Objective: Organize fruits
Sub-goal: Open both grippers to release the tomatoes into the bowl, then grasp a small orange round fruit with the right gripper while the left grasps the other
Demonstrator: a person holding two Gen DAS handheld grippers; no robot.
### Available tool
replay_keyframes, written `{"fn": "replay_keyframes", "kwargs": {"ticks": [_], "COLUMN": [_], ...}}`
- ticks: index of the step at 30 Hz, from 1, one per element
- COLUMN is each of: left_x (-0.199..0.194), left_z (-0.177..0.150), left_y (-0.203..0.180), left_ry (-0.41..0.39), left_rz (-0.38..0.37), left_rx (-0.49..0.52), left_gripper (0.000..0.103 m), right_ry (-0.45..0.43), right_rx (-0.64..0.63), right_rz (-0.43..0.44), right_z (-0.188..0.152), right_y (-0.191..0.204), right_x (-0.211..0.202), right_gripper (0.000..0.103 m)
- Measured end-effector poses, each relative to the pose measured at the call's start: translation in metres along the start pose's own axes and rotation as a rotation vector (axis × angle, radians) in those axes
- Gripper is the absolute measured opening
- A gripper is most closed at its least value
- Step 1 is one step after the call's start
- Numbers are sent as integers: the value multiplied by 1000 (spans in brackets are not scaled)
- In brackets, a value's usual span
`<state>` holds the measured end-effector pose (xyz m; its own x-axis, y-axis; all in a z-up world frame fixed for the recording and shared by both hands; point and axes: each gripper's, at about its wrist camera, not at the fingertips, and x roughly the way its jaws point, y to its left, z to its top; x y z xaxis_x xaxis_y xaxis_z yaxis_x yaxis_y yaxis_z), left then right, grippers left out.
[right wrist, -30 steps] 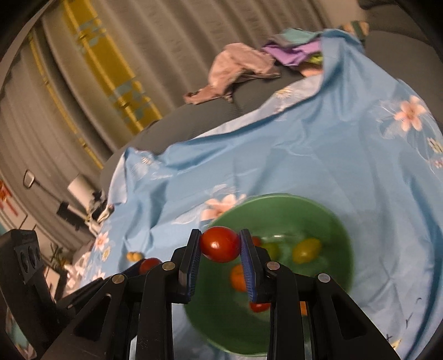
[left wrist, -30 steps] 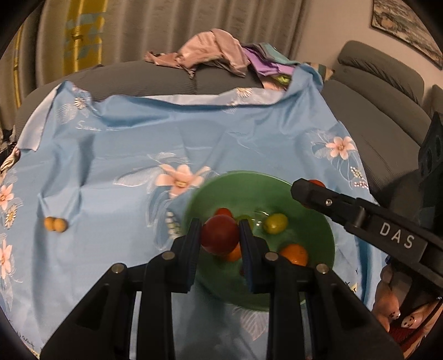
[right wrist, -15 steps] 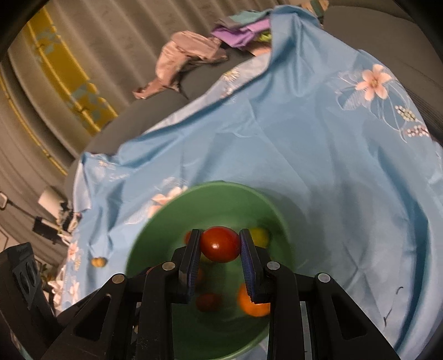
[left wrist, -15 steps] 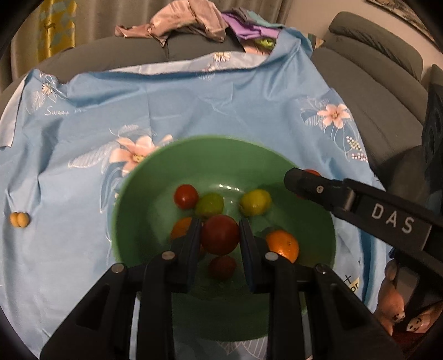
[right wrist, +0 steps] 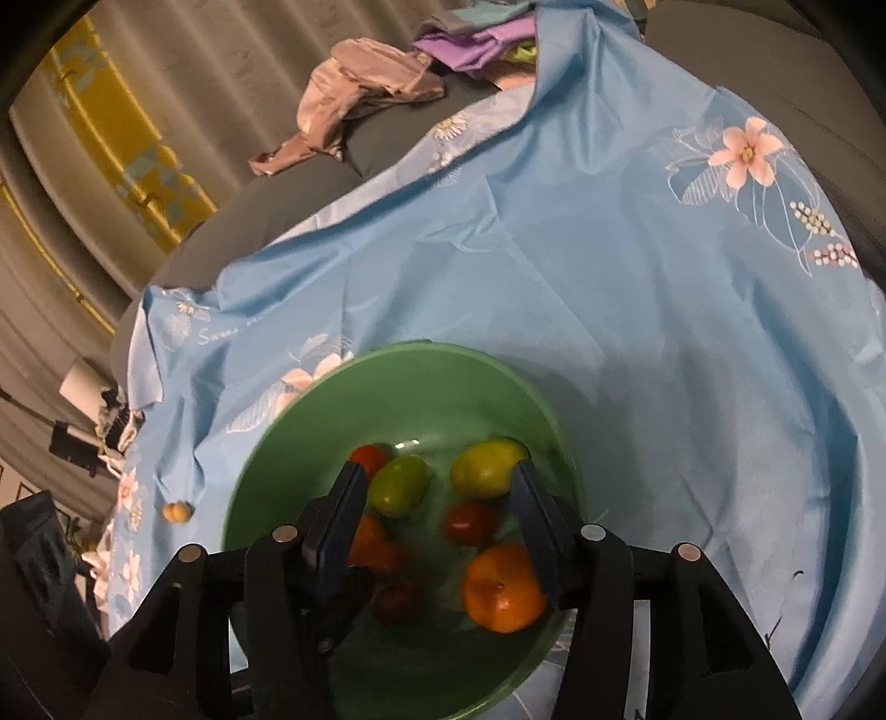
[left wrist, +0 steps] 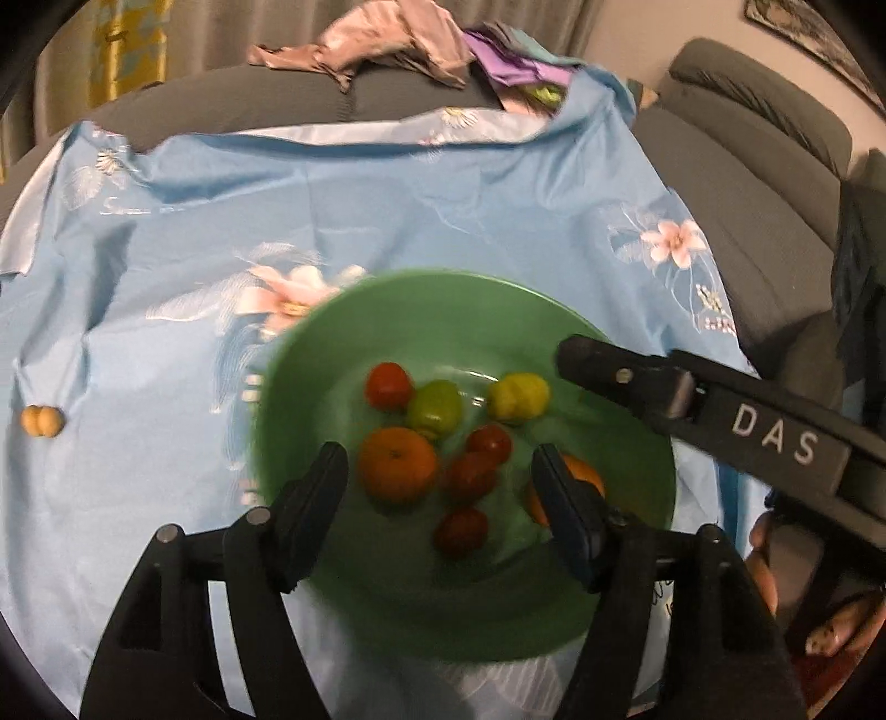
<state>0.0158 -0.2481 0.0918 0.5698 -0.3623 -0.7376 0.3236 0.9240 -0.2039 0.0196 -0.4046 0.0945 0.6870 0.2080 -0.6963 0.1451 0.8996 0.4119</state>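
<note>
A green bowl (left wrist: 421, 310) sits on a blue flowered cloth (left wrist: 387, 199) and holds several fruits: red tomatoes (left wrist: 389, 385), two oranges (left wrist: 396, 464), a green fruit (left wrist: 436, 409) and a yellow one (left wrist: 519, 396). My left gripper (left wrist: 443, 482) is open and empty just above the bowl. My right gripper (right wrist: 437, 515) is open and empty over the same bowl (right wrist: 421, 360); its finger (left wrist: 620, 376) reaches in from the right in the left wrist view. A small yellow-orange fruit (left wrist: 42, 421) lies on the cloth at the far left; it also shows in the right wrist view (right wrist: 177, 510).
The cloth covers a grey sofa (left wrist: 775, 232). A heap of clothes (left wrist: 387, 44) lies on the sofa back beyond the cloth. Curtains (right wrist: 138, 111) hang behind. A person's hand (left wrist: 830, 631) is at the lower right.
Both grippers have opened and let go of their red tomatoes, which now lie in the bowl. Both grippers have come closer over the bowl.
</note>
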Motion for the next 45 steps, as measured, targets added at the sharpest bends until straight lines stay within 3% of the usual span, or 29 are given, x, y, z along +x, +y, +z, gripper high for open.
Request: {"fn": "replay_keyframes", "kwargs": {"ticks": [4,10,14,17,21,23,25,27,30,35,39,45], "left_x": [-24,-75,-99,-109,-106,-108,-106,-103,-98,-96,-94,-91], "left_z": [-1,-7,-13,-31,-42,-47,-49,-52,-53,-49,-47,-42], "left_y": [30,107,172,217,260,280,292,307,323,327,331,326], "left_ry": [-33,-96,-122,-163,-126,-121,-108,-89,-72,-69,-66,-83], "left_rz": [37,165,294,318,346,383,386,363,319,290,288,262], "left_rx": [-57,-150,-233,-346,-445,-491,-514,-557,-611,-619,-618,-578], "left_gripper": [72,74,74,74,70,63,44,35,33,32,32,32], "right_ry": [-29,-59,-57,-49,11,79,146,214,283,357,373,376], "right_rx": [-20,-77,-157,-242,-337,-384,-405,-414,-426,-443,-449,-444], "right_rz": [18,64,108,147,179,181,184,193,217,203,150,182], "right_z": [0,-2,-8,-17,-31,-38,-42,-48,-53,-64,-73,-78], "right_y": [11,38,73,107,155,184,210,236,273,303,308,308], "right_x": [-5,-7,-3,3,27,52,79,108,144,185,202,207], "right_gripper": [55,55,55,55,55,55,52,44,42,42,34,27]}}
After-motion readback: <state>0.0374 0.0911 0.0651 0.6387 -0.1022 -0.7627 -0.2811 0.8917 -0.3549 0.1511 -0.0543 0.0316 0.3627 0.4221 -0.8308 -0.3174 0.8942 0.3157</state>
